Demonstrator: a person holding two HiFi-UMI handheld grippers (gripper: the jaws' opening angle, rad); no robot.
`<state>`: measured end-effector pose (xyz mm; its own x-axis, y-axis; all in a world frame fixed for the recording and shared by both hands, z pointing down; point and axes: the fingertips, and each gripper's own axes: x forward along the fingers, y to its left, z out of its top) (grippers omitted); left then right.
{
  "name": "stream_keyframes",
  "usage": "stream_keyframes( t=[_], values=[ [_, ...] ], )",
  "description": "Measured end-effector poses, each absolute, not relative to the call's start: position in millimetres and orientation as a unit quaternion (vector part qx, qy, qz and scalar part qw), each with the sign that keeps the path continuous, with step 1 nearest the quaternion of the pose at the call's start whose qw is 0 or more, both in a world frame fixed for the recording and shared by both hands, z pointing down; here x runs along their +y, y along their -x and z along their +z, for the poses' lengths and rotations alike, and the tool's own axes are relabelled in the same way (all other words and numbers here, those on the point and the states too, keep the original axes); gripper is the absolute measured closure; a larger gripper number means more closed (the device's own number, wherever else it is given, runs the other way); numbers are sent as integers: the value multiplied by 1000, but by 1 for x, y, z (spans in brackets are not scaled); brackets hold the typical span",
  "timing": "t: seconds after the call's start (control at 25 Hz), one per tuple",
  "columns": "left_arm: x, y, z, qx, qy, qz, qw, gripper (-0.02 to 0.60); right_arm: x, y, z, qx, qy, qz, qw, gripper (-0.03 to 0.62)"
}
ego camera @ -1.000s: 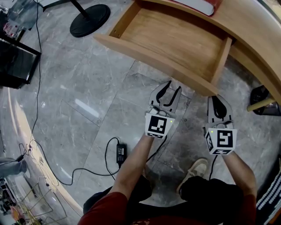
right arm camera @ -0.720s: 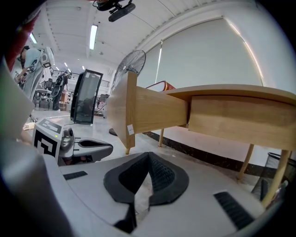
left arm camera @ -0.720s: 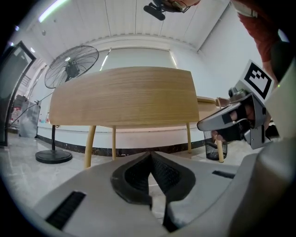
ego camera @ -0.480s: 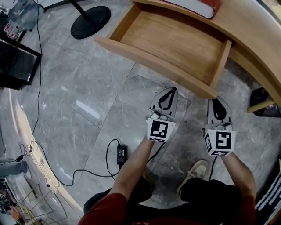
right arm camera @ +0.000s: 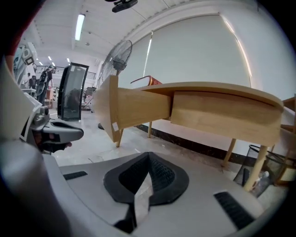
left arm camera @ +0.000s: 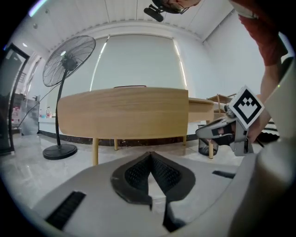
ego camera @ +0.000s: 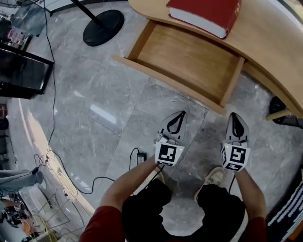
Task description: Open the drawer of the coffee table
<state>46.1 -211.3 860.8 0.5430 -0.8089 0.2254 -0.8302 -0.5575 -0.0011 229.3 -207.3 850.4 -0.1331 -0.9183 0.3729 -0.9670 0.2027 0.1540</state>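
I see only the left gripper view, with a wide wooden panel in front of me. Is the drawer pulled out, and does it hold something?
Observer: Yes, it is open. In the head view the drawer stands pulled out from the coffee table, and its inside is bare wood.
Operator: Does the right gripper hold anything?
Observer: No. The right gripper has its jaws together with nothing between them, short of the drawer front.
Operator: What lies on the table top?
Observer: A red book, just behind the open drawer.
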Motion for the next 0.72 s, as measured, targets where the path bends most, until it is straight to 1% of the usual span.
stream_keyframes(
  t=[0.28, 0.52, 0.72],
  values=[
    [-190, -23, 772, -494, -845, 159, 132, 575, -182, -237, 763, -724, -642, 110, 226, 599],
    [-172, 1, 654, -512, -823, 169, 179, 575, -161, -219, 659, -723, -628, 160, 239, 599],
    [-143, 32, 542, -537, -803, 168, 196, 575, -139, -207, 555, -720, -626, 173, 242, 599]
  ],
)
